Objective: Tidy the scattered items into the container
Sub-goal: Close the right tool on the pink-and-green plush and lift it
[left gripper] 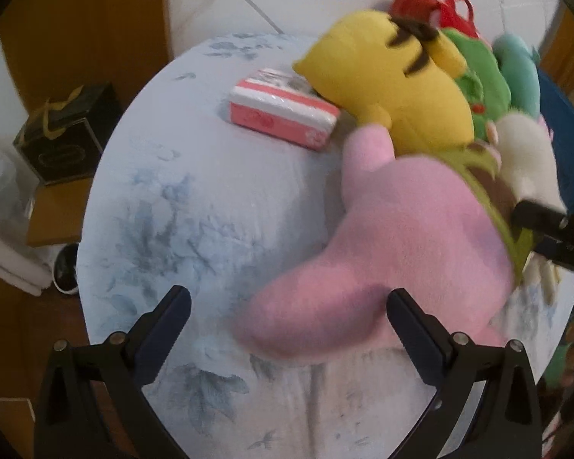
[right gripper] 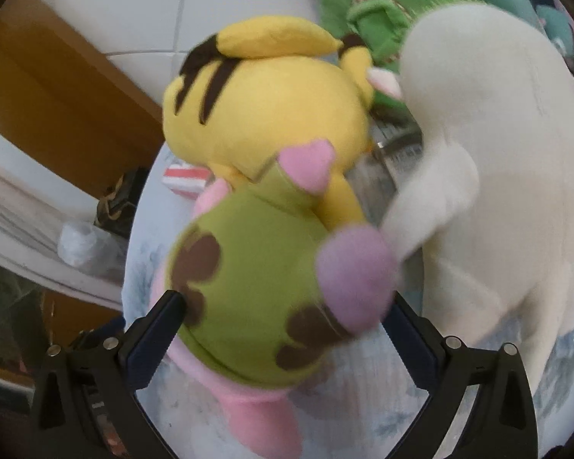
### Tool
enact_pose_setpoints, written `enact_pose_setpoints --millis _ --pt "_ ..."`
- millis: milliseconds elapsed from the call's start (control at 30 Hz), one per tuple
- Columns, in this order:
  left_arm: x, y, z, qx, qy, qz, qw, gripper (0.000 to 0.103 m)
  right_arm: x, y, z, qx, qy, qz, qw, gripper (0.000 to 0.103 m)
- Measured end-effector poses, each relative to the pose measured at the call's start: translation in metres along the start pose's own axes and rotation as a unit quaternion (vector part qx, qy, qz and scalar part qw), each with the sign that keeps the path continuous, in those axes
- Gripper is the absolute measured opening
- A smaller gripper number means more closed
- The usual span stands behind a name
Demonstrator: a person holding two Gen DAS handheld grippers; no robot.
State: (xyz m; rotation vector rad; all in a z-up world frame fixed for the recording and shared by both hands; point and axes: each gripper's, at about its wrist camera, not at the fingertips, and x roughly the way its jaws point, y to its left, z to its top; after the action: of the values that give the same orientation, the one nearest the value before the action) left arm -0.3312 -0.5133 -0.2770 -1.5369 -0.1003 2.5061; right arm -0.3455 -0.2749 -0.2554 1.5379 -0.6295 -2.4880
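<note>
Right hand-held gripper (right gripper: pixel 283 325) wide around pink plush (right gripper: pixel 248 275), long axis pointing toward yellow plush (right gripper: pixel 271 114); left (left gripper: pixel 287 317) wide.

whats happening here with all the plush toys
A person holds a two-finger gripper in each hand over a bed with a pale blue floral sheet, where a pile of plush toys lies. The right gripper is open, its fingers either side of the pink and green plush. The left gripper is open too, hovering near that toy's pink end. The yellow plush, a white plush and a pink striped pack lie nearby.
</note>
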Motion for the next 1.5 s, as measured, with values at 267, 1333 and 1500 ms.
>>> enact_pose_setpoints --millis 267,1333,1500 --pt "0.019 0.02 0.005 -0.129 0.03 -0.041 0.9903 0.103 0.016 -0.001 0.001 -0.006 0.022 0.015 1.0 0.103" --pt "0.039 -0.023 -0.008 0.135 -0.022 -0.02 0.9904 0.096 0.046 0.0 0.001 -0.033 0.031 0.053 0.998 0.103" --pt "0.021 -0.034 -0.016 0.139 -0.024 -0.018 0.9899 0.067 0.038 0.01 -0.002 -0.044 0.019 0.062 0.997 0.094"
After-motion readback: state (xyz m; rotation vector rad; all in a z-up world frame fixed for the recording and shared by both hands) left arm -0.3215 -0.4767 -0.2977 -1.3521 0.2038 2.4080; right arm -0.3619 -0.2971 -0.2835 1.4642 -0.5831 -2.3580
